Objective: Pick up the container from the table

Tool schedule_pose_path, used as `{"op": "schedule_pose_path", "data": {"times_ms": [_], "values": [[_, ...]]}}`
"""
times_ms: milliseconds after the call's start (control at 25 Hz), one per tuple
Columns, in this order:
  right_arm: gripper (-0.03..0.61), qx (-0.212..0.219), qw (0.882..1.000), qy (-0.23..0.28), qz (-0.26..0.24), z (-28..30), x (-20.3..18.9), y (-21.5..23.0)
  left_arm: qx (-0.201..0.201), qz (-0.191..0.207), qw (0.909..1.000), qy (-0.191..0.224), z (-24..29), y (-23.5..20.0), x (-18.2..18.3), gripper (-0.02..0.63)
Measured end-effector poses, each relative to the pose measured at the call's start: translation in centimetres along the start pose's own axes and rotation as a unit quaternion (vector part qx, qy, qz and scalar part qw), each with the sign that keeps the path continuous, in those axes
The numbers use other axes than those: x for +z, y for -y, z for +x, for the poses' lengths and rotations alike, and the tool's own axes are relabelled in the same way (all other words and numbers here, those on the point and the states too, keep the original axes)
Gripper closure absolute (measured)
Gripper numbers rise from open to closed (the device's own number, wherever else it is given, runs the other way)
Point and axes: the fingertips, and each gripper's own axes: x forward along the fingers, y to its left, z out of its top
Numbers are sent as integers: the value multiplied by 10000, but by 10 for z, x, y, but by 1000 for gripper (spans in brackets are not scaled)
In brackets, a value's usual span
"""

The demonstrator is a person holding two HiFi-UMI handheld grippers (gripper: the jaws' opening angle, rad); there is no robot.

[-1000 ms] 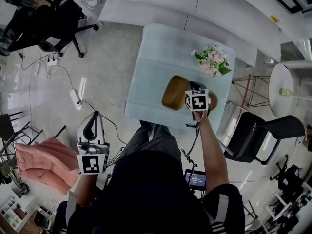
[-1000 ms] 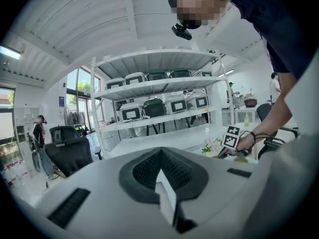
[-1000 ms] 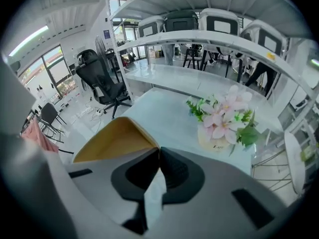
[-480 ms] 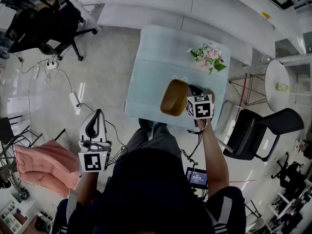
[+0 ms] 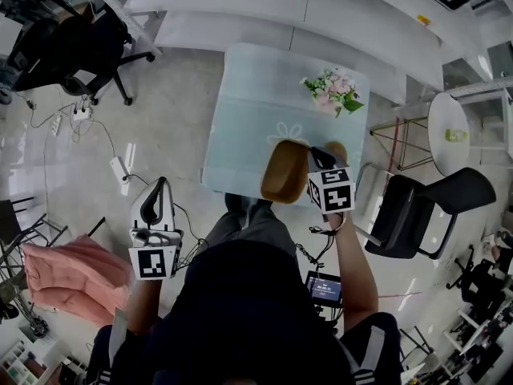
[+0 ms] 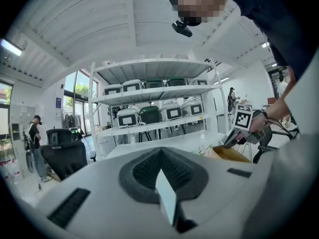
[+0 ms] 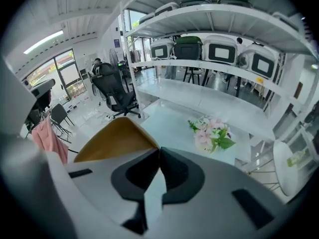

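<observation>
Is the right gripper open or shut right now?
Shut. The right gripper has its jaws pinched together on the rim of the brown container.

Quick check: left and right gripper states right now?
Left hand-held gripper: closed, nothing between the jaws.
Right hand-held gripper: closed on the rim of the brown container.

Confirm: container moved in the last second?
Yes. Clamped in the right gripper, the container has shifted away from the flowers toward the table's near edge, apparently lifted.

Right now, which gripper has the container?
The right gripper, shut on the brown container's rim. The left gripper is shut on nothing, off to the side.
</observation>
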Motion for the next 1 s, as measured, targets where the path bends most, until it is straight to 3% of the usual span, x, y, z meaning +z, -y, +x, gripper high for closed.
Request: {"op": "schedule_pose_path", "data": {"times_ms": [240,1000], "values": [[566,-30,9999,128,9,-31,3,-10,-80,-110,9999,29,0,5,3,611],[565,-285,9862,1602,293,-130,28,-43,-269,-207,9992,189,-5,15,15,611]]}}
